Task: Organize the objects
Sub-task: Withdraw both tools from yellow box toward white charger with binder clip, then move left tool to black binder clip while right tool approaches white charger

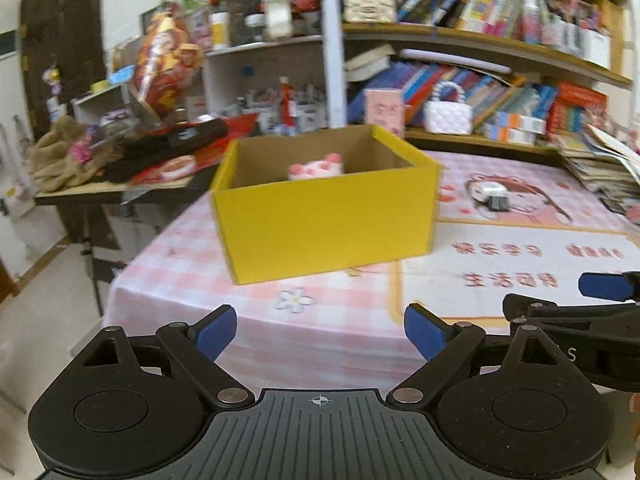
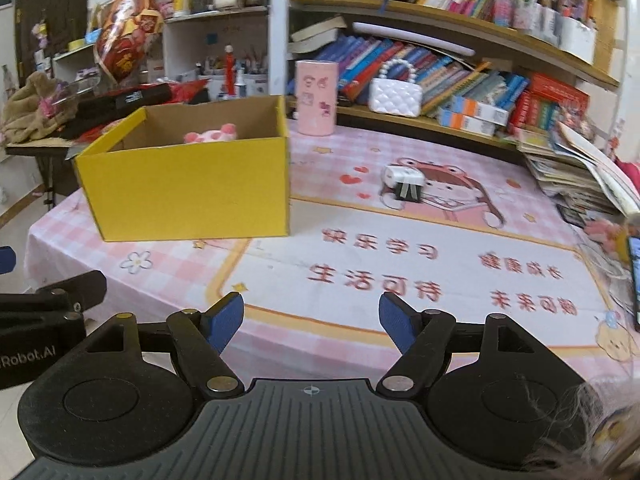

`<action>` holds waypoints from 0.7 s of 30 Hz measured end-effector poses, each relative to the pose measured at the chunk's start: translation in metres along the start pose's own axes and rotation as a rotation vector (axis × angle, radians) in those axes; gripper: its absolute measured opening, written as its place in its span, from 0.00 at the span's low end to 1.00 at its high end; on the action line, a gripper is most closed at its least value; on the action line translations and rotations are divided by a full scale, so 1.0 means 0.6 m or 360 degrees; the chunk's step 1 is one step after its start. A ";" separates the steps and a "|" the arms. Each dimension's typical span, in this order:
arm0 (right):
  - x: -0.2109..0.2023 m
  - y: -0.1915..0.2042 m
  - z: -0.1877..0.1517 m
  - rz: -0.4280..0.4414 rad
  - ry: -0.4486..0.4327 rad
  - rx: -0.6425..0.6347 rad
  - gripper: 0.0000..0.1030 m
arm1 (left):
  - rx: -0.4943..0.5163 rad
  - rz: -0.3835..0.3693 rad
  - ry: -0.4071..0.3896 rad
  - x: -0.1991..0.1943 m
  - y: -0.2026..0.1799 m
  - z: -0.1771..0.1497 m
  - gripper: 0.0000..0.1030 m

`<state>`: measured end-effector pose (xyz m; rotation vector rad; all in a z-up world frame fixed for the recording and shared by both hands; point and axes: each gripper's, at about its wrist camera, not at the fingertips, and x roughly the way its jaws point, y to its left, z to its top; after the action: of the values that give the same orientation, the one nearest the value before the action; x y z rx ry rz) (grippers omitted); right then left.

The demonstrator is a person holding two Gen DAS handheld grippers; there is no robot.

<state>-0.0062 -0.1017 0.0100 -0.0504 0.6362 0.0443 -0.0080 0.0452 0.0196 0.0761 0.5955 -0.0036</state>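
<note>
- Left gripper (image 1: 319,334): jaws stand wide apart, nothing between them; it hovers over the near table edge, tilted downward.
- Right gripper (image 2: 311,322): jaws apart, empty, pitched down alike; it sits just beside the left one.
- Small white-and-dark object (image 2: 403,184): lies on the pink tablecloth (image 2: 440,248), ahead and slightly right of the right gripper – well apart from both.
- Its long axis appears to run across the right gripper's view, roughly parallel to the jaw line.
- The right hand is judged nearer; from the left view the object (image 1: 491,196) lies far right.
- Yellow box (image 2: 188,188): ahead-left, open-topped, pink plush toy (image 2: 212,133) inside – the probable destination.
</note>
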 end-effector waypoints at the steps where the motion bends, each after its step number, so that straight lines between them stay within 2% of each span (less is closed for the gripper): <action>1: -0.003 -0.007 -0.003 -0.0029 0.0001 0.0013 0.71 | 0.0017 -0.0029 0.0000 0.002 -0.007 0.000 0.90; 13: -0.034 -0.101 -0.028 -0.0363 0.0022 0.0219 0.73 | 0.0189 -0.0353 -0.0014 0.026 -0.096 0.017 0.90; 21: -0.030 -0.156 -0.029 -0.0512 0.0067 0.0315 0.74 | 0.0245 -0.0485 0.0033 0.061 -0.141 0.032 0.90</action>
<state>-0.0255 -0.1967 0.0100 0.0381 0.6657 -0.3307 0.0307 -0.0399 0.0087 0.1340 0.6226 -0.3450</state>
